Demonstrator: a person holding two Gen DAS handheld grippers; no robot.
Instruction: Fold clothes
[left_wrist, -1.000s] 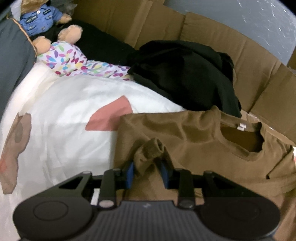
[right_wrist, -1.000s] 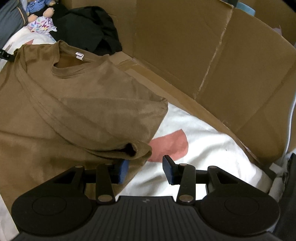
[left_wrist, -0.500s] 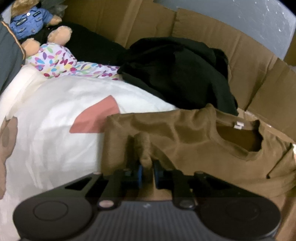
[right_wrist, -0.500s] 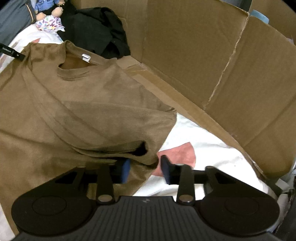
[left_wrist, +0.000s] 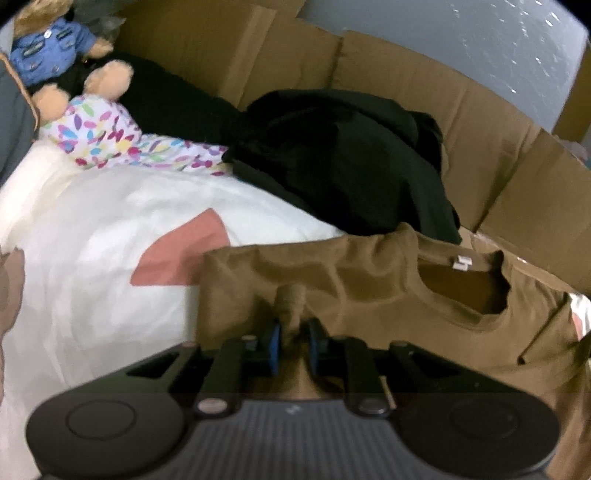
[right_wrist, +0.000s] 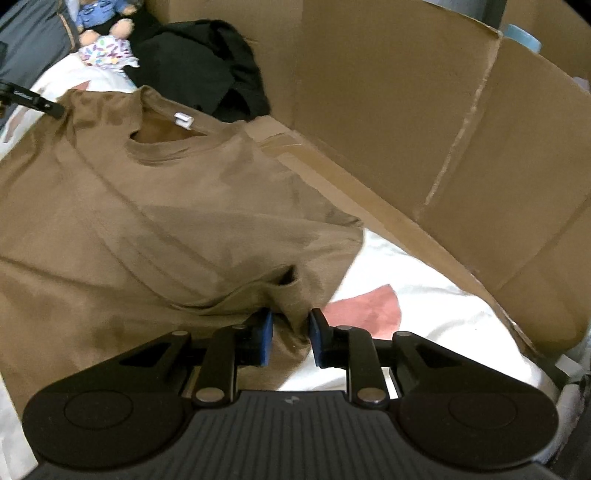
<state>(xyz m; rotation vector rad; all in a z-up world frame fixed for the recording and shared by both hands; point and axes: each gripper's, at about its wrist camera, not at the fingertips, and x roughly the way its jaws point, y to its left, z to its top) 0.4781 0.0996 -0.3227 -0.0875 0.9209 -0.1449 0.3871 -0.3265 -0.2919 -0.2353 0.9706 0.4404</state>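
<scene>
A brown T-shirt (left_wrist: 369, 280) lies face up on the white bedsheet (left_wrist: 92, 258), its neck label towards the cardboard wall. My left gripper (left_wrist: 294, 345) pinches a raised fold of the left sleeve between its blue pads; the jaws are opening slightly with the cloth still pressed between them. In the right wrist view, my right gripper (right_wrist: 291, 338) grips the bunched hem of the T-shirt's (right_wrist: 147, 221) other sleeve, and its jaws are likewise opening a little around the cloth. A black finger (right_wrist: 37, 102) of the left gripper shows at the far shoulder.
A heap of black clothes (left_wrist: 351, 158) lies behind the shirt against the cardboard walls (right_wrist: 406, 110). A teddy bear in blue (left_wrist: 48, 48) and a flower-print cloth (left_wrist: 110, 140) sit at the far left. Pink patches mark the bedsheet (right_wrist: 424, 332).
Both grippers stood open a second ago. The left has closed on the fold of sleeve that stood between its pads. The right has shifted onto the other sleeve's hem and closed on it.
</scene>
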